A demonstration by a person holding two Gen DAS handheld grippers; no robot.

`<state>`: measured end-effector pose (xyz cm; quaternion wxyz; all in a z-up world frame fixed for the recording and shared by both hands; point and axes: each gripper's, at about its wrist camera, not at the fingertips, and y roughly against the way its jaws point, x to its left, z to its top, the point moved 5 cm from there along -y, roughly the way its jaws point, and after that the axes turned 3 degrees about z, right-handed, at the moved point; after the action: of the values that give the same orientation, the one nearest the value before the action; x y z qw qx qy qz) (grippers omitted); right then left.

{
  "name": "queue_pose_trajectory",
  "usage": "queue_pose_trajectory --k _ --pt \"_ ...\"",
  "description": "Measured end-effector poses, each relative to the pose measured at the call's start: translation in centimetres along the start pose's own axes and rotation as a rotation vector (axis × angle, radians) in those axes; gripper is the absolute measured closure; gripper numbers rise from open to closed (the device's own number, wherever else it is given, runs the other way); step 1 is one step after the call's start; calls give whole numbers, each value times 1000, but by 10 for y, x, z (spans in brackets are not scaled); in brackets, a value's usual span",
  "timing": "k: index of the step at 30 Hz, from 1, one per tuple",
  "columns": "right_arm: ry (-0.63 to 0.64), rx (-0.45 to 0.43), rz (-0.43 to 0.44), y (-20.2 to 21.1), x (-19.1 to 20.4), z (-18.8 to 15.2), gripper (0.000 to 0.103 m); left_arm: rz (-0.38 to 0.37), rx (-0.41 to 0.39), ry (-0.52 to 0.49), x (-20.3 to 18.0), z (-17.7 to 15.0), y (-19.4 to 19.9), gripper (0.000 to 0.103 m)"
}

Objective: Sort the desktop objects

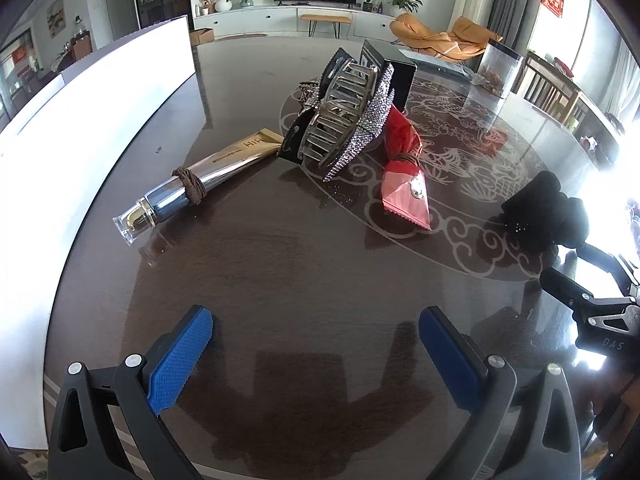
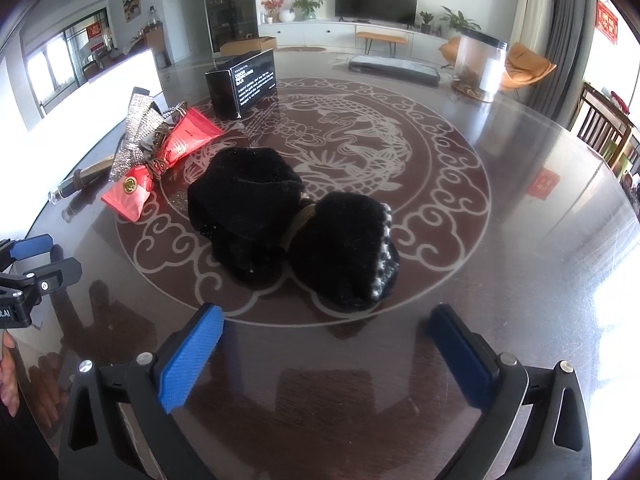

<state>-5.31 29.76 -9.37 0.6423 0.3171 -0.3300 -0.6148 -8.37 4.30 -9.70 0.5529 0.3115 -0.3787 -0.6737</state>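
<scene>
Bare tabletop [image 1: 280, 264] across the lower centre of the left wrist view. Blocked higher up by silver tube [image 1: 208, 172], rhinestone clip [image 1: 348, 120], red packet [image 1: 404, 168]. In the right wrist view, black fuzzy bundle [image 2: 292, 224] filling the centre; open passage at right.

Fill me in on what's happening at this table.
A person is sorting small items on a dark round table with two hand-held grippers. The right hand-held gripper is open, with a black furry hair bow lying on the table just ahead of it. The left hand-held gripper is open and empty, facing a rhinestone hair claw, a red packet and a cosmetic tube.
</scene>
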Motion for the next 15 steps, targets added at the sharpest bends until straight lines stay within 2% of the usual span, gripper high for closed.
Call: queue_pose_trajectory --k 5,15 --pt "0 0 0 0 0 0 0 22 1 -55 -10 -1 -1 0" --pt "0 0 0 0 0 0 0 20 -11 -55 -11 -4 0 0"
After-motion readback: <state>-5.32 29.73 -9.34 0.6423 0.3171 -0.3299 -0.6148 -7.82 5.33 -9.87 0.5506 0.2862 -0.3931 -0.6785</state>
